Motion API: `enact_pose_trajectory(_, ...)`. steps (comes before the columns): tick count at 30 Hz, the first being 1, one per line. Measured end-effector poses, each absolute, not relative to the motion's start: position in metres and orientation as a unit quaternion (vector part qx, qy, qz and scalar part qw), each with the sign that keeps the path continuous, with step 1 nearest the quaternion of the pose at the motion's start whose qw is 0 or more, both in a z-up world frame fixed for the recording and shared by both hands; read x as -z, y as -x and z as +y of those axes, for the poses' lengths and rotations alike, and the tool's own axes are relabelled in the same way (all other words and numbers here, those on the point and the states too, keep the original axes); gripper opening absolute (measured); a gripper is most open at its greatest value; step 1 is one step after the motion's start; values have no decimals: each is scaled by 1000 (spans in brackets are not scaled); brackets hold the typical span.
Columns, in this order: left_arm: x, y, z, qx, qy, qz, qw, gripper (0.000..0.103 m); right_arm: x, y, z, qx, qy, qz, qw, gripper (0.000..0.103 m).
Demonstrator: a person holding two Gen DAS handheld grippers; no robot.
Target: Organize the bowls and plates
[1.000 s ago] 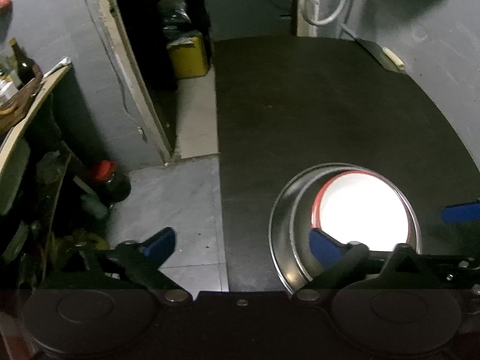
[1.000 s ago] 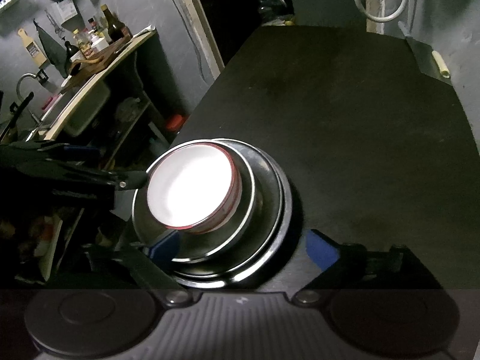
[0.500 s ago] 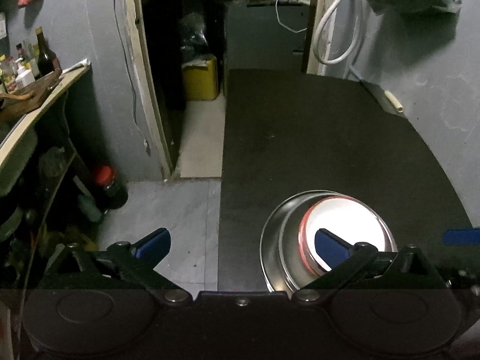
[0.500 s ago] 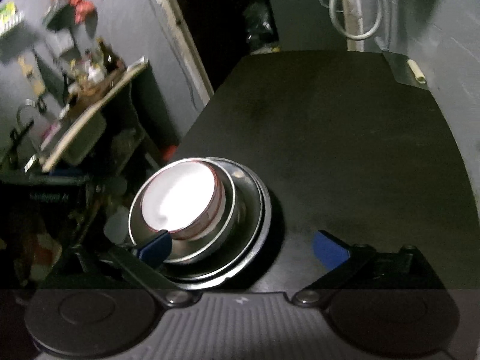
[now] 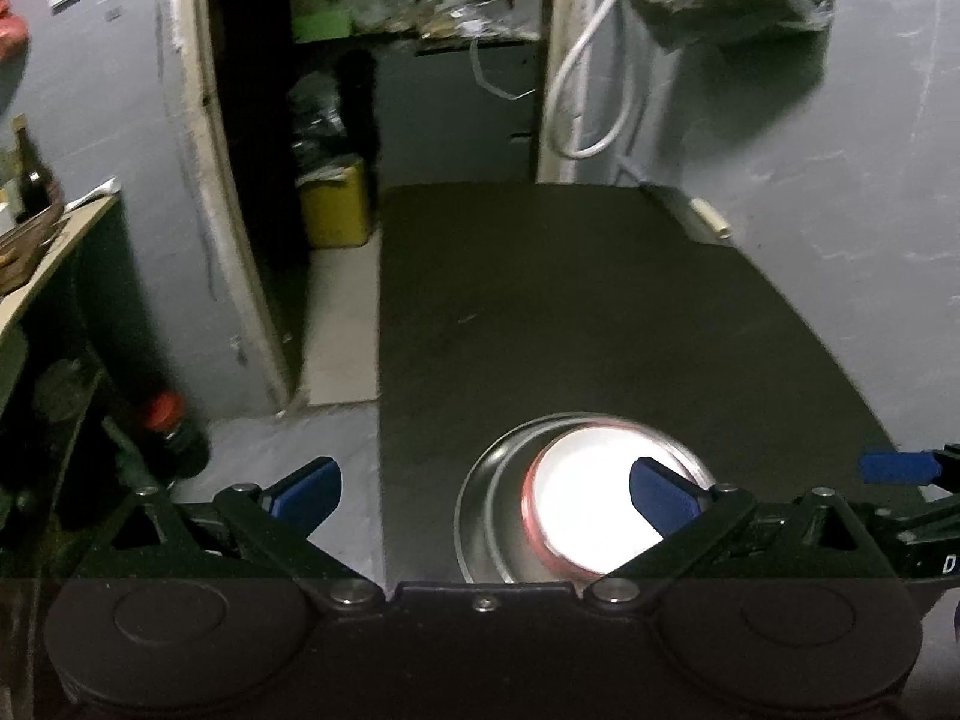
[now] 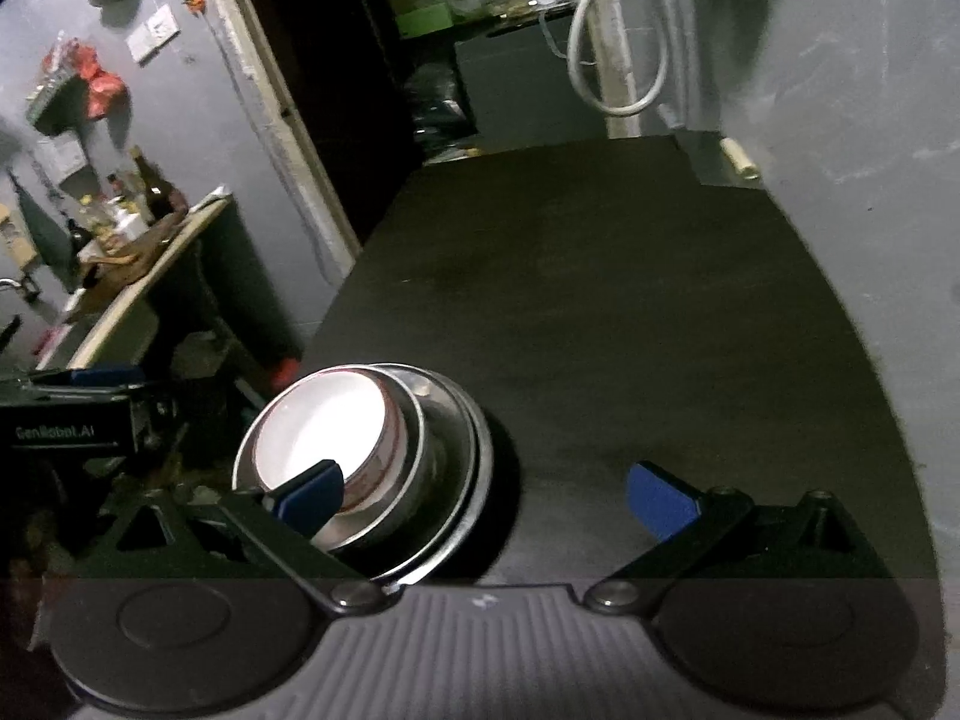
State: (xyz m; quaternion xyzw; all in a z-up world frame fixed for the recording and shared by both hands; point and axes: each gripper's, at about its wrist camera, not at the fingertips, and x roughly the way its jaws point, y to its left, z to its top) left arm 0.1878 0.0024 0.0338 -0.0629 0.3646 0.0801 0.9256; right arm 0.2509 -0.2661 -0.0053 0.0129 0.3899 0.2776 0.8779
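Both claws apart, empty | my left gripper (image 5: 483, 489) and right gripper (image 6: 483, 495) flank nested stack (image 6: 420, 468) | white bowl (image 5: 591, 510) on top | left nearer

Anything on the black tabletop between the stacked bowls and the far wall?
Nothing: beyond the red-rimmed white bowl nested in steel bowls, the black tabletop is bare in both views.

You see a white, red-rimmed round bowl (image 6: 324, 426) in silver steel bowls (image 6: 447, 450) on a black tabletop (image 6: 630, 324), blue gripper pads (image 6: 660, 501).
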Motion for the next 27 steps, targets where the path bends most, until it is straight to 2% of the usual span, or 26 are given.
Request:
enact_pose_trajectory(8,-27,-162,32,-23,51,334,941,102,-2,-215,-238,-181,-11,409,894,103)
enact_pose_trajectory(16,-10,-120,69,18,54,329,942,102,-15,-147,-194,-139,25,391,909,103)
enact_pose_trajectory(21,6,-103,72,37,37,341,939,102,-22,-112,-188,-119,37,395,910,103)
enact_pose_trajectory(27,1,-91,65,60,31,323,944,102,-29,-100,-190,-109,46,390,913,103)
